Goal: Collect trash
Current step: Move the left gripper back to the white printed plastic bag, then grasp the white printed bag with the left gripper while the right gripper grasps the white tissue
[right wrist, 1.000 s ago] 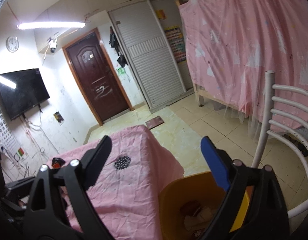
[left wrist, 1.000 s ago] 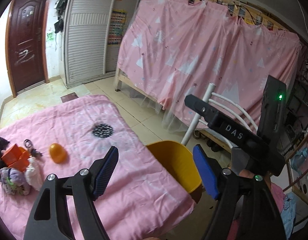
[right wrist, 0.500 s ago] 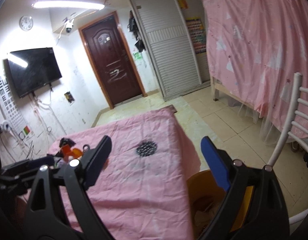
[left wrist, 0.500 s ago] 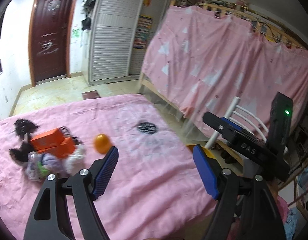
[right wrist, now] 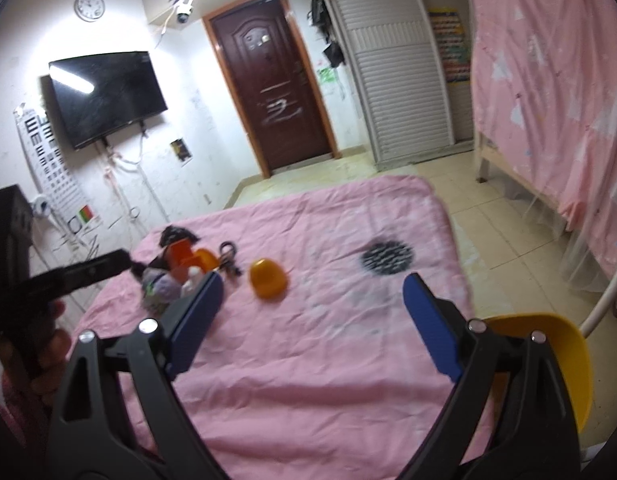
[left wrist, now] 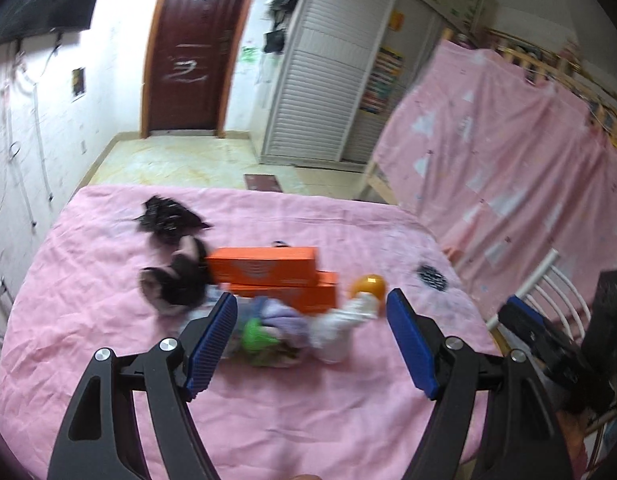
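- Your left gripper (left wrist: 310, 338) hangs over the pink cloth (left wrist: 268, 412) with its blue pads spread apart and nothing between them; the trash heap lies just beyond the fingertips.
- Your right gripper (right wrist: 308, 322) is likewise wide and empty, above a bare stretch of the same cloth.
- The cloth covers the whole table, wrinkled, with a dark round printed patch (right wrist: 387, 257) toward its right edge as your right camera sees it.
- The trash sits in one cluster toward the left half of the table: two orange boxes (left wrist: 274, 276) stacked one on the other, a black crumpled piece (left wrist: 168, 220) behind them, a purple and green bundle (left wrist: 268, 328) in front, and a white bottle-like item (left wrist: 340, 328) touching the bundle.
- An orange egg-shaped shell (right wrist: 268, 279) lies alone, a little apart from the cluster on its right side.
- A yellow bin (right wrist: 564, 356) stands at the table's near right corner, beside your right gripper; its inside is hidden from here.
- A white metal chair back (left wrist: 548, 292) rises just past the bin.
- Around the room: a dark brown door (right wrist: 272, 80), a white slatted wardrobe (right wrist: 400, 60), a wall television (right wrist: 106, 96), a round clock (right wrist: 89, 7), an eye chart (right wrist: 48, 152), and a pink curtain (right wrist: 548, 80) draped over a wooden bed frame.
- The floor is pale tile (right wrist: 504, 224).
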Tool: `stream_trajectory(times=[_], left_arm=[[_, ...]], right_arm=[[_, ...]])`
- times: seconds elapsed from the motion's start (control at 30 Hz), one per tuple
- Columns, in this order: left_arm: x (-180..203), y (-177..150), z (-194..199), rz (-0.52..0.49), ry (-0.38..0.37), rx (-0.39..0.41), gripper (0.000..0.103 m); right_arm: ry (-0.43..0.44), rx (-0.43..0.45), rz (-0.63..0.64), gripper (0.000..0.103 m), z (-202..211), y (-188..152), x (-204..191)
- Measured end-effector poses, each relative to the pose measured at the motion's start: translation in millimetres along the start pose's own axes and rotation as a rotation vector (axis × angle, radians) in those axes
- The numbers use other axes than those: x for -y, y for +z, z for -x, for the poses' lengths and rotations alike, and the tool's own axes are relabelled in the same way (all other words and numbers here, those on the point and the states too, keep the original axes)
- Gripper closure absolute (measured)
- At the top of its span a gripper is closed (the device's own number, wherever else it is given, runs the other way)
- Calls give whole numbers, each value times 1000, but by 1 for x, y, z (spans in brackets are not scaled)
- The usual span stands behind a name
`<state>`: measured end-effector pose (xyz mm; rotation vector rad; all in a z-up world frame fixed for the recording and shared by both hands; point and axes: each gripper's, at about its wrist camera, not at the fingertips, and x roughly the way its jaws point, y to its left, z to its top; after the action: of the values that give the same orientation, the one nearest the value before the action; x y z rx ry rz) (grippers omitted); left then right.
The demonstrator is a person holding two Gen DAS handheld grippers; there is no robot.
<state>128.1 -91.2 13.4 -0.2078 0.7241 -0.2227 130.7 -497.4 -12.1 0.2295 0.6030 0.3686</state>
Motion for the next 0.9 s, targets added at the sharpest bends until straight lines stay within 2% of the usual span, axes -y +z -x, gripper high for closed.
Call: stream_trajectory(times=[0.3,0.5,0.6,0.67,0.73,0.77,0.9], left_arm=[[-44,-5,-13,59,42,-30,33],[-53,-14,-21,1,79,-64,33],[-50,-21,-25,-48,91,-75,39],[-50,-23,-26,-71,102,-72,52],[-51,-24,-29,-78,109,-79,56],[-53,-23,-30,-74,107,-85,57],[-59,-23,-38,-59,92,-108,57]], right_arm=[[8,-69,20,15,-24,-10,-17],[17,-115,44,15,-40,-15,-30],[26,-133,64,15,-47,-15,-39],[31,-144,84,15,-51,-14,-47],[35,-149,100,11,-54,-13,-53],[37,-149,107,7,-56,-12,-56],[53,-163,130,7,-64,-10,-68]])
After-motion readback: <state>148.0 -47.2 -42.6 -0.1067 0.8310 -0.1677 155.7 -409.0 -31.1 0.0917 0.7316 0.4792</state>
